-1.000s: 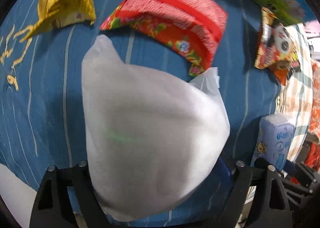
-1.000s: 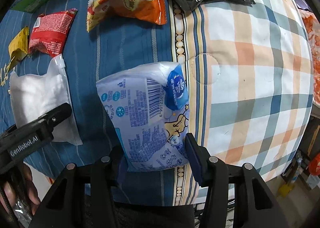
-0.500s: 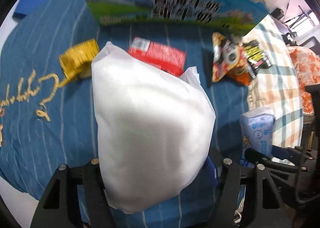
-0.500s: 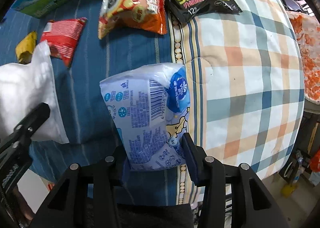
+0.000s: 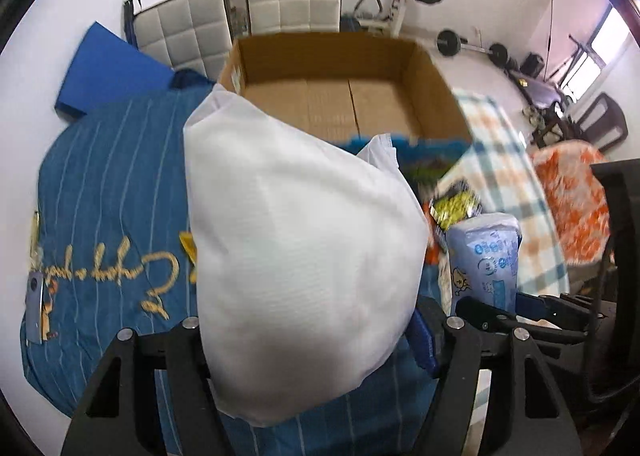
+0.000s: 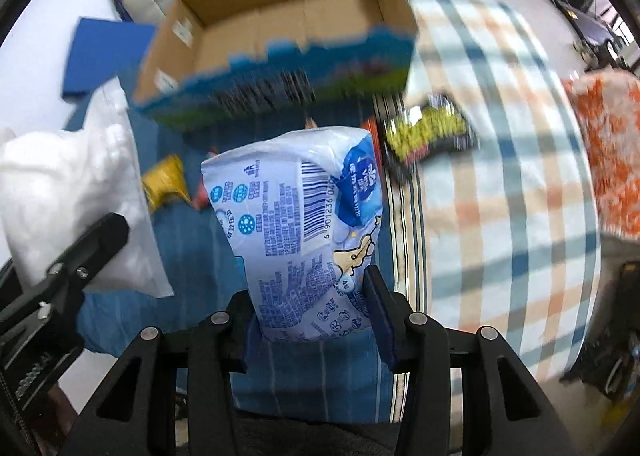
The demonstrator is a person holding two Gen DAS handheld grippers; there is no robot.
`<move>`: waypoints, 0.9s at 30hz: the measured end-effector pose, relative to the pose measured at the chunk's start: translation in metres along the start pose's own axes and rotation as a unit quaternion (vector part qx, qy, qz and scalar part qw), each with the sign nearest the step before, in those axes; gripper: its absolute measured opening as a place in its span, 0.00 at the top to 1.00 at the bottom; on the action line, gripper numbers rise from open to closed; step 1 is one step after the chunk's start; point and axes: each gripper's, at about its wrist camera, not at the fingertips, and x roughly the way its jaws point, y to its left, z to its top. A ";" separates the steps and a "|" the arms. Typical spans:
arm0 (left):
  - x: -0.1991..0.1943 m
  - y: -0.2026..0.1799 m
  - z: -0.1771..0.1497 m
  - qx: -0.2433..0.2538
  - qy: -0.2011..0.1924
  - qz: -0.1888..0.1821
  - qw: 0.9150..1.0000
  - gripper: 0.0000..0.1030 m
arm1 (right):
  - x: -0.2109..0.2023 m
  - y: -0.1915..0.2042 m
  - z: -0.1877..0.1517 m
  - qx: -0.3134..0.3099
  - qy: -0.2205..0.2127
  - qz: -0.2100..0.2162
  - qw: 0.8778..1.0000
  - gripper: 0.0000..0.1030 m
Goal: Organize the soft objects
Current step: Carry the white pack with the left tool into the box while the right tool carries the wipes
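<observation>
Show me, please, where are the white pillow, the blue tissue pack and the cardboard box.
white pillow [image 5: 304, 256], left wrist view, middle of its front face.
blue tissue pack [image 6: 298, 232], right wrist view, printed face near the barcode.
cardboard box [image 5: 434, 96], left wrist view, inside of its right wall.

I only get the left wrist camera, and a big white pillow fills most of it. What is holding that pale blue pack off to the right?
Observer: The right gripper is shut on the blue pack; its pads press on the pack's lower end.
Visitor: Is anything hidden behind my pillow?
Observer: Yes, a yellow packet lies on the blue cloth, between the pillow and the pack as the right wrist camera sees them.
</observation>
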 end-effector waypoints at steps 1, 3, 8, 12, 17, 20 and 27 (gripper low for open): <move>-0.009 0.008 0.006 -0.003 -0.005 -0.001 1.000 0.35 | -0.011 0.000 0.011 -0.002 -0.011 0.006 1.000 0.54; -0.011 0.008 0.022 -0.009 -0.017 -0.004 1.000 0.35 | -0.022 -0.003 0.029 -0.003 -0.027 0.017 0.999 0.54; 0.006 -0.017 0.067 -0.013 -0.041 -0.015 0.999 0.35 | -0.052 -0.004 0.084 -0.011 -0.055 0.039 0.998 0.54; 0.017 -0.028 0.112 -0.020 -0.048 -0.028 0.998 0.35 | -0.047 -0.008 0.139 -0.020 -0.064 0.031 0.997 0.54; 0.064 -0.030 0.177 -0.040 -0.011 -0.071 0.997 0.35 | -0.001 -0.021 0.204 -0.019 -0.041 0.021 0.999 0.54; 0.109 -0.022 0.209 -0.066 0.029 -0.104 0.992 0.35 | 0.030 -0.027 0.240 -0.013 -0.019 0.017 1.000 0.54; 0.208 -0.009 0.258 -0.091 0.100 -0.143 0.980 0.35 | 0.098 -0.020 0.303 -0.014 0.015 -0.005 1.000 0.54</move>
